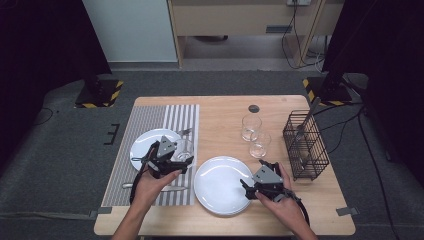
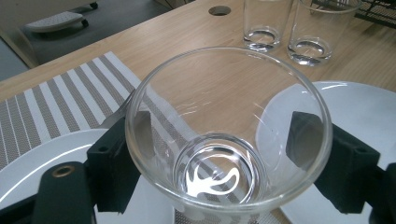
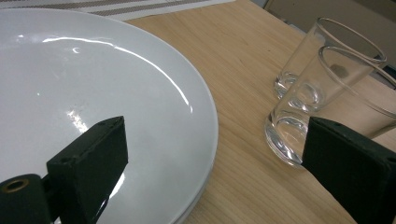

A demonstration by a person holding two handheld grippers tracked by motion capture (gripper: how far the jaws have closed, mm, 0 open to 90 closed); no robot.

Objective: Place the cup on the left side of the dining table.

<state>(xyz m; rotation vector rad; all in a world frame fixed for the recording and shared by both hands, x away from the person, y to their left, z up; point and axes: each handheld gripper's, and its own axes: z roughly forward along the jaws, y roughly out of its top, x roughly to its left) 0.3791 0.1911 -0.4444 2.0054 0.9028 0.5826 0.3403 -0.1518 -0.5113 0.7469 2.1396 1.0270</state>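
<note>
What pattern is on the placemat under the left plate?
The placemat has grey and white stripes running lengthwise; the left gripper view shows it best.

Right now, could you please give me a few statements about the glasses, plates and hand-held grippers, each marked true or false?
1. The left hand-held gripper has a clear glass between its jaws. True.
2. The right hand-held gripper is clamped on a fork. False: its jaws stand open with nothing between them, over the edge of the white plate.
3. Two empty glasses stand on the bare wood beyond that plate. True.
4. The black wire basket sits on the striped placemat. False: it stands at the table's right side, and the placemat lies at the left.
5. Both plates are stacked together. False: the second plate lies apart on the placemat.
</note>
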